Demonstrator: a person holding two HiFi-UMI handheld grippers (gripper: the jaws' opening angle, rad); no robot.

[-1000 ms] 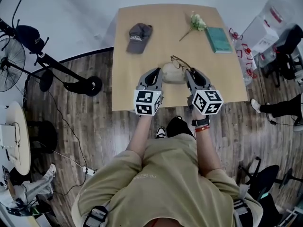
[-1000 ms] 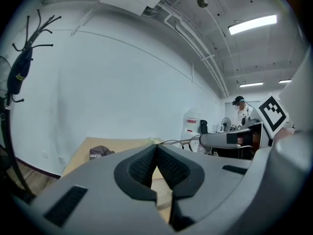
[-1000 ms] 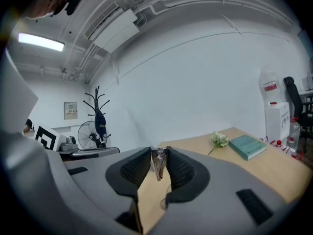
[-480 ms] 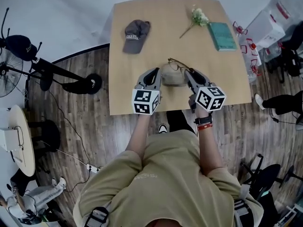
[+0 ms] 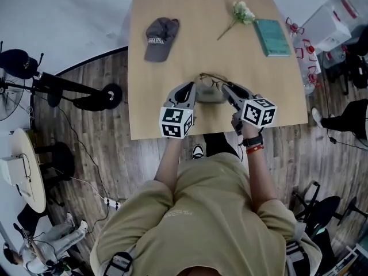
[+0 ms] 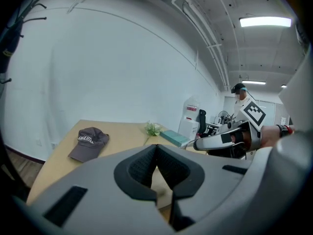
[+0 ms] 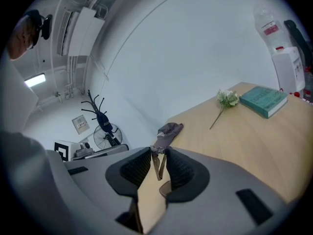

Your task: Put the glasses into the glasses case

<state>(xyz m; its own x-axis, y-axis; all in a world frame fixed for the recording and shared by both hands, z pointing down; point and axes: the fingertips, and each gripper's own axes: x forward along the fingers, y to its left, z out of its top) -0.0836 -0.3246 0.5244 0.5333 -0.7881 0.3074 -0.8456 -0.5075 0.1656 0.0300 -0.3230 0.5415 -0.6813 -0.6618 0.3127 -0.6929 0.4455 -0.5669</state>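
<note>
A grey-beige glasses case (image 5: 210, 94) sits between my two grippers over the front part of the wooden table (image 5: 172, 68). My left gripper (image 5: 192, 88) (image 6: 156, 148) has its jaw tips together at the case's left edge and appears to pinch it. The thin-framed glasses (image 5: 211, 80) stand just behind the case's top. My right gripper (image 5: 226, 88) (image 7: 159, 161) is shut on a brown temple arm of the glasses (image 7: 156, 166), which shows between its pads. From the left gripper view, the right gripper (image 6: 217, 142) reaches in from the right.
A dark grey cap (image 5: 160, 36) (image 6: 88, 141) lies at the table's back left. A flower sprig (image 5: 241, 13) (image 7: 225, 99) and a teal book (image 5: 273, 37) (image 7: 266, 101) lie at the back right. Stands, a fan and a seated person surround the table.
Both grippers have sunk toward the tabletop together, carrying the case and the glasses along. The right gripper has rolled a little. Neither grip has changed.
</note>
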